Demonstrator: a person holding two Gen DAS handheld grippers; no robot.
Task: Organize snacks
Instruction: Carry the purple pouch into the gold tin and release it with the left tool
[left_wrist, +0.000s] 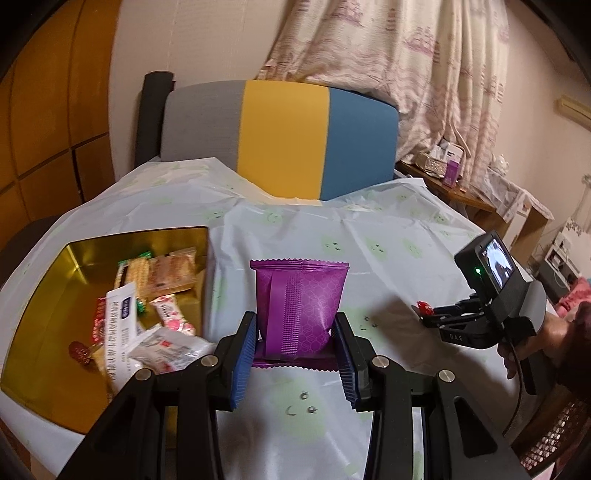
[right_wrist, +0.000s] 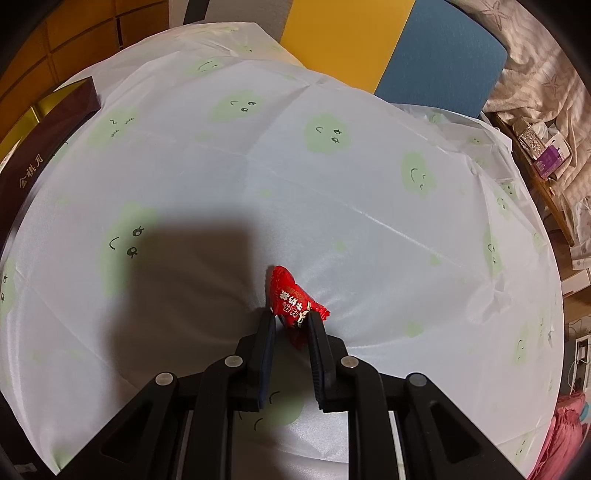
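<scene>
The left gripper (left_wrist: 295, 332) pinches a glossy purple crimped-edge packet (left_wrist: 301, 306) upright, gold-lined box (left_wrist: 48, 280) of snacks to its left, while the right gripper (right_wrist: 291, 325) clamps a crinkled red candy (right_wrist: 291, 295) above the smiley-printed tablecloth (right_wrist: 332, 206).

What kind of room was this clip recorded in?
Most likely a lived-in room at home, perhaps a bedroom or living room: a round table under a smiley-print tablecloth, a colour-block chair and floral curtains over a cluttered wooden side shelf.

Both wrist views look down, close, at one tablecloth (left_wrist: 388, 236) (shared)
</scene>
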